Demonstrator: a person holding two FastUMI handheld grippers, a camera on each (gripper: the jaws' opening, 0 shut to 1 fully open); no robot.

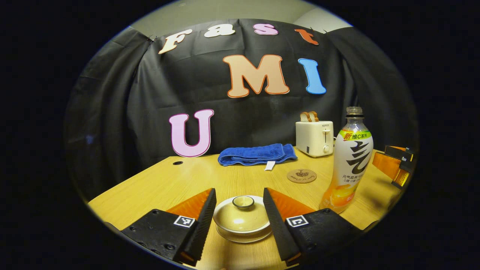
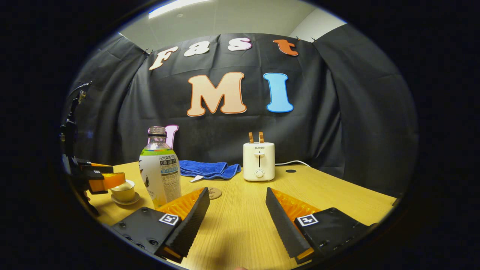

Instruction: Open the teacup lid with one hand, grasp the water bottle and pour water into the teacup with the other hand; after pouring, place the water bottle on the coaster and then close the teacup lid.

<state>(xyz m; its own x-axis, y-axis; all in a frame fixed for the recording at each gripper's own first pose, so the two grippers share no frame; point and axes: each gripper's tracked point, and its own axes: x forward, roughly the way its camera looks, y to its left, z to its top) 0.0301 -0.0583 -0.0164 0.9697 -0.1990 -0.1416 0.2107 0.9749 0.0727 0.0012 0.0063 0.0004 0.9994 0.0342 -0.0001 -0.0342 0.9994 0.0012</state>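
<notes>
Left gripper view first, reading from the left: my left gripper (image 1: 240, 213) sits low over the wooden table (image 1: 157, 183) with its two fingers spread wide apart, and the teacup (image 1: 242, 221) stands between them, touched by neither as far as I can see. Its lid (image 1: 242, 213) is on, knob up, and the cup rests on a small saucer (image 1: 243, 237). Behind it a folded blue towel (image 1: 257, 154) lies near the back wall. Right of the towel I see the round coaster (image 1: 302, 176) flat on the table, bare, and behind that a white toaster (image 1: 314, 138) with two slices of bread sticking up. Further right the water bottle (image 1: 348, 165) stands upright, uncapped, just beside my right finger and well clear of the coaster. At the far right edge my other gripper (image 1: 393, 165) shows

Right gripper view, again from the left: the left gripper (image 2: 101, 180) hangs over the teacup (image 2: 123, 192), then the bottle (image 2: 160, 172) stands upright just beyond my left finger. The towel (image 2: 208, 168) and coaster (image 2: 214, 193) lie past it, the toaster (image 2: 258, 161) in the middle. My right gripper (image 2: 237, 210) has its fingers wide apart, holding nothing, above bare table (image 2: 337, 195)
</notes>
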